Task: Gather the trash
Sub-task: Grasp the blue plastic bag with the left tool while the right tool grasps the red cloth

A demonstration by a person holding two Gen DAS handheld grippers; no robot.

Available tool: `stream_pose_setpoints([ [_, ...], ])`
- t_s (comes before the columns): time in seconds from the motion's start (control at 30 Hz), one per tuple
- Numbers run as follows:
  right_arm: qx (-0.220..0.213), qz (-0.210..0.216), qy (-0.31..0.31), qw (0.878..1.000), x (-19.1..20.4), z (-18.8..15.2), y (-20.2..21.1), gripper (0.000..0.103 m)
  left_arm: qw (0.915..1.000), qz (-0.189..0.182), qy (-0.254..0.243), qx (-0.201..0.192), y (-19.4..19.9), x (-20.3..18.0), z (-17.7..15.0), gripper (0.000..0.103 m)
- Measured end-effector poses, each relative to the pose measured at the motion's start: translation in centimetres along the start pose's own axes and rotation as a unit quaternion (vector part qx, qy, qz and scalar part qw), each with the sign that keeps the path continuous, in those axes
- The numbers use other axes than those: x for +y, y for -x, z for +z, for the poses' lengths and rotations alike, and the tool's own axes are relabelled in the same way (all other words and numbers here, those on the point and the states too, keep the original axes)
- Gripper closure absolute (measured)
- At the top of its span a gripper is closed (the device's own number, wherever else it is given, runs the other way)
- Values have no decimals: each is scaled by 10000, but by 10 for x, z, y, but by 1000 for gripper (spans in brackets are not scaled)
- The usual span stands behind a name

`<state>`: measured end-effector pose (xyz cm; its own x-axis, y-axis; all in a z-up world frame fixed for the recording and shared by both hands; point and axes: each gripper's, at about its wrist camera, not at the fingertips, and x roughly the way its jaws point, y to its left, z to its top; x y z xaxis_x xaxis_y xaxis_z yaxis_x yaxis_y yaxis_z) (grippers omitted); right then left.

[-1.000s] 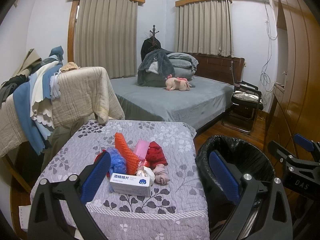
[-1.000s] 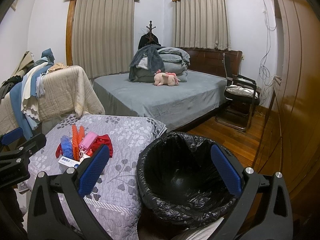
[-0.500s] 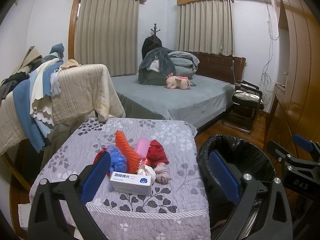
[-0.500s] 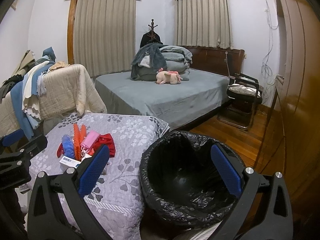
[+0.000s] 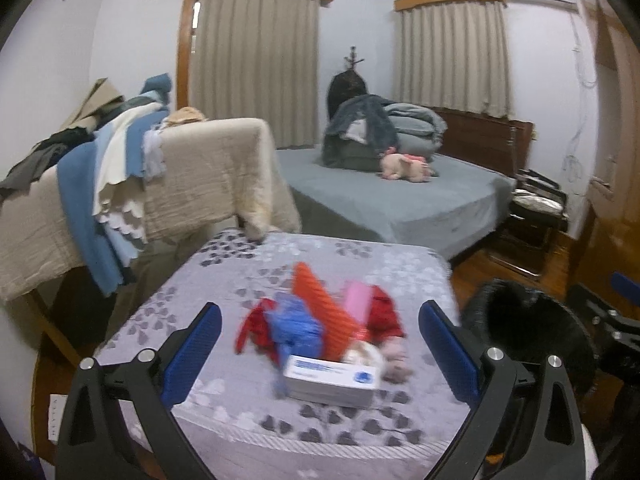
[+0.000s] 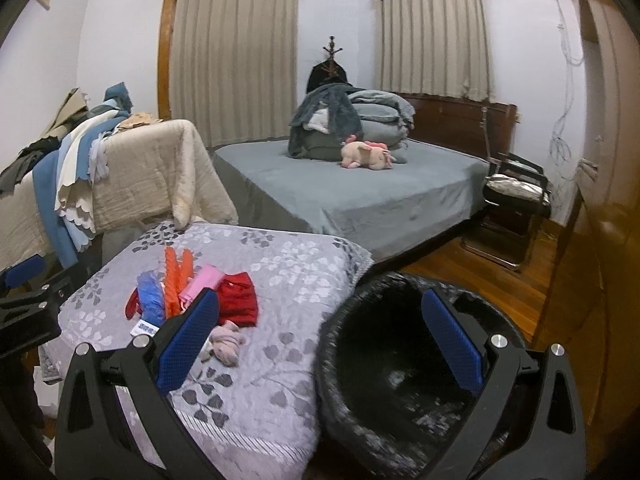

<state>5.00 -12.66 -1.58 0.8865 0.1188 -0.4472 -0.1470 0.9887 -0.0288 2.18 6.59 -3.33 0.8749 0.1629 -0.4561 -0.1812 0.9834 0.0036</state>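
A pile of trash lies on the table with a grey leaf-patterned cover (image 5: 224,264): a white box with blue print (image 5: 332,380), an orange ribbed piece (image 5: 320,304), a blue bag (image 5: 296,328), a pink packet (image 5: 354,296), a red cloth (image 5: 384,312) and a pinkish wad (image 6: 228,340). A bin lined with a black bag (image 6: 400,380) stands right of the table. My left gripper (image 5: 320,352) is open, with the pile between its fingers. My right gripper (image 6: 320,344) is open above the bin's near rim. The view is blurred.
A bed with grey sheets (image 6: 360,196), folded bedding and a pink plush toy (image 6: 366,154) is behind the table. A rack draped with blankets (image 5: 160,184) stands at left. A chair (image 6: 516,200) and a wooden wardrobe (image 6: 600,200) are at right.
My left gripper has swung right and closer to the table, so the pile now sits between its fingers. My right gripper has shifted a little; the bin fills more of its view.
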Motion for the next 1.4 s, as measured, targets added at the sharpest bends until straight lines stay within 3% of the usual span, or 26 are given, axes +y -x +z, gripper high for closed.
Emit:
stream_pose_setpoints([
  [0.13,4,175,92,9998,17,5,-28,5,9997,216,48,45,-24,20,4,6],
  [0.4,235,404,209,9987,55,8,-95,5,9992,268,55,302,-82,44,1,10],
  [0.6,718,508,298,9957,72,-6,-149,21,9981,164,74,594,-124,54,-7,14],
  [0.8,1117,449,451,9917,80,-23,-195,23,9959,-33,65,905,-156,53,-18,20],
  [1.1,1541,672,629,9838,92,-37,-238,27,9925,-231,116,1194,-186,47,-27,21],
  [1.2,1688,788,673,9802,97,-40,-248,36,9911,-336,120,1285,-193,44,-29,27],
  [1.27,1842,1013,597,9758,97,-41,-255,57,9902,-430,153,1323,-196,45,-30,32],
  [1.3,1932,1162,561,9726,97,-42,-258,63,9893,-520,187,1350,-198,46,-30,39],
  [1.37,2039,1365,553,9679,100,-43,-259,86,9875,-679,253,1400,-200,46,-32,49],
  [1.4,2057,1441,587,9662,102,-44,-258,91,9869,-724,266,1420,-201,45,-32,56],
])
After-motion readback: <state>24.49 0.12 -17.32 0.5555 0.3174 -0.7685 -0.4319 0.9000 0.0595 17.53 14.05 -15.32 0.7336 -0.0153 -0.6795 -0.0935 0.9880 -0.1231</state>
